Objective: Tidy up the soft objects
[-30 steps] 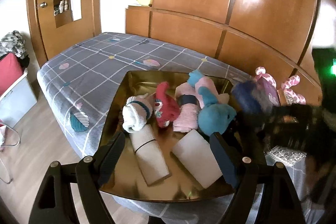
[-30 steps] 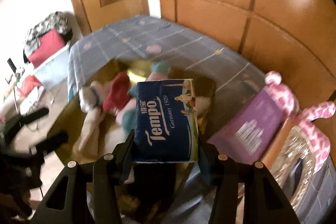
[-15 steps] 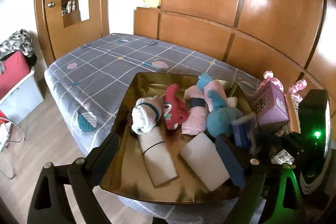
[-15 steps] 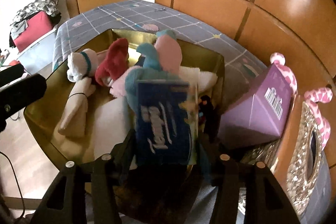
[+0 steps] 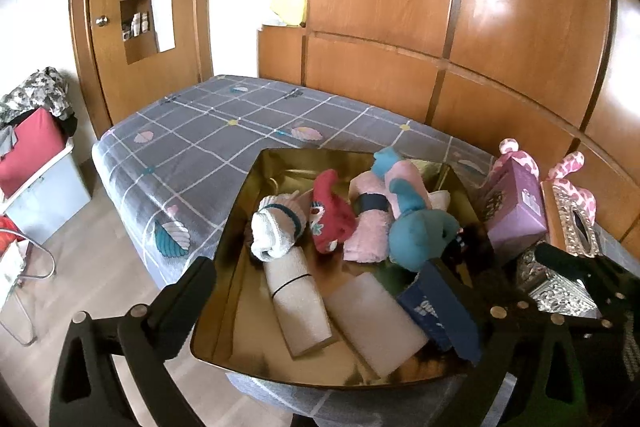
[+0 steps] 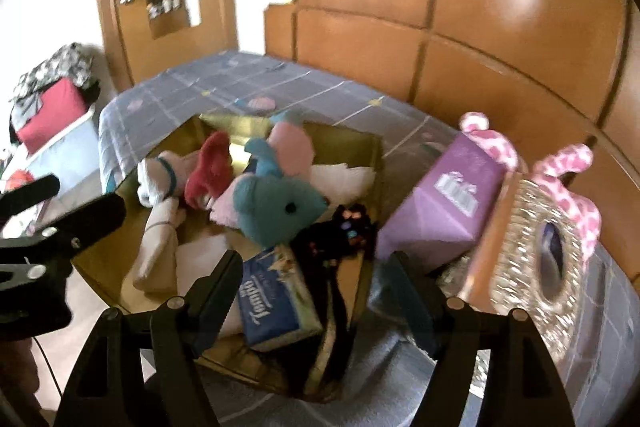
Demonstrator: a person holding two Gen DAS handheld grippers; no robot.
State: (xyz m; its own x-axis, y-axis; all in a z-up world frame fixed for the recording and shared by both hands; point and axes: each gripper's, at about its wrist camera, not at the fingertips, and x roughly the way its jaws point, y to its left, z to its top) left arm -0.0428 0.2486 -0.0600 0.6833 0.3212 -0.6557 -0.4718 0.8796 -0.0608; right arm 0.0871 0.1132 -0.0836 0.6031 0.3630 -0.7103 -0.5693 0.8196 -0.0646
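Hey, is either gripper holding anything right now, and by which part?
Nothing. The right gripper has just been opening, and the blue tissue pack lies released in the gold tray. The left gripper is open, empty.

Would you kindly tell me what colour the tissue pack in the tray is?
Dark blue with white lettering; the tissue pack shows best in the right wrist view.

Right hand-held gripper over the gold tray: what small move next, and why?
Probably back the right hand-held gripper away. Its jaws have just been opening, the tissue pack lies loose in the tray, and the purple box remains outside.
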